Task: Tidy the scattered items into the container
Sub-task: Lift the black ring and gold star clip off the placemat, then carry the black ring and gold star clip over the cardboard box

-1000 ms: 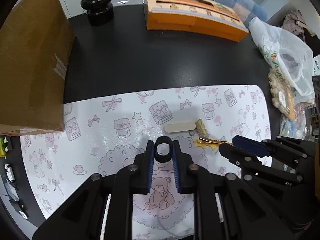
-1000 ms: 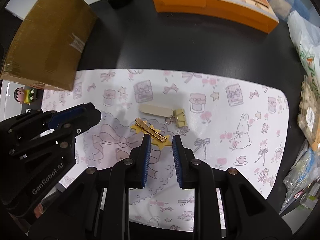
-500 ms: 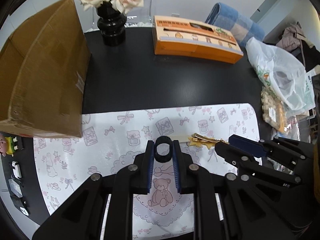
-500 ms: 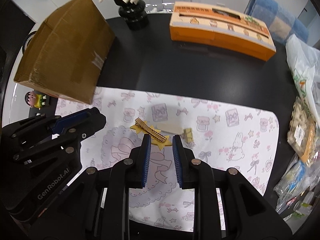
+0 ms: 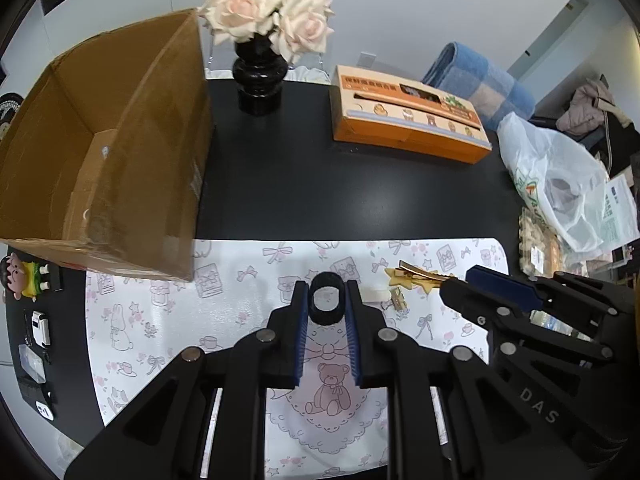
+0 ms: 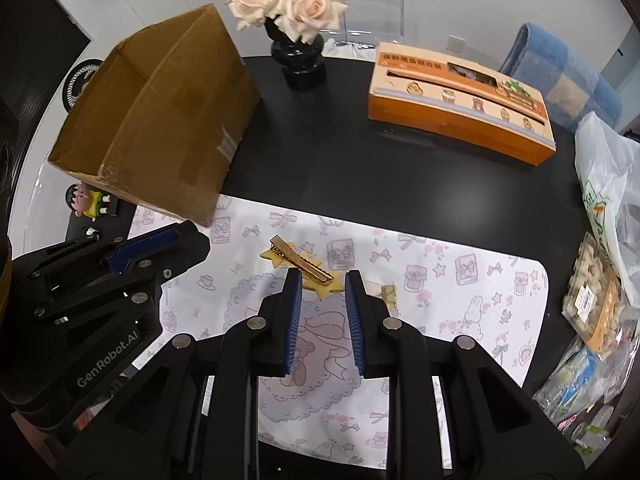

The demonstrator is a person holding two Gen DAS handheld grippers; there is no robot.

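Cardboard box (image 5: 100,168) stands open-topped at ten o'clock in the left wrist view, on the black table (image 5: 320,184) with its near corner over the patterned mat (image 5: 200,320); its visible interior shows bare walls only, the floor being out of sight.

Left gripper (image 5: 327,312) is clamped on a black ring-shaped hair tie (image 5: 327,300), held upright between the blue pads (image 5: 303,332) above the mat. Judged step: carrying that item to the box. The next move calls for a swing toward ten o'clock, clearing the near wall, then a release over the opening.

Right gripper (image 6: 322,300) has the gold star hair clip (image 6: 301,265) at twelve o'clock, its star end between the fingertips. Whether the jaws pinch the clip or merely frame it cannot be told; the left view shows the clip (image 5: 416,278) meeting that gripper's tip, possibly lifted off the mat.

A small beige stick with a gold clasp (image 6: 386,293) lies on the mat at one o'clock of the right gripper, just beside its right finger, outside the box.
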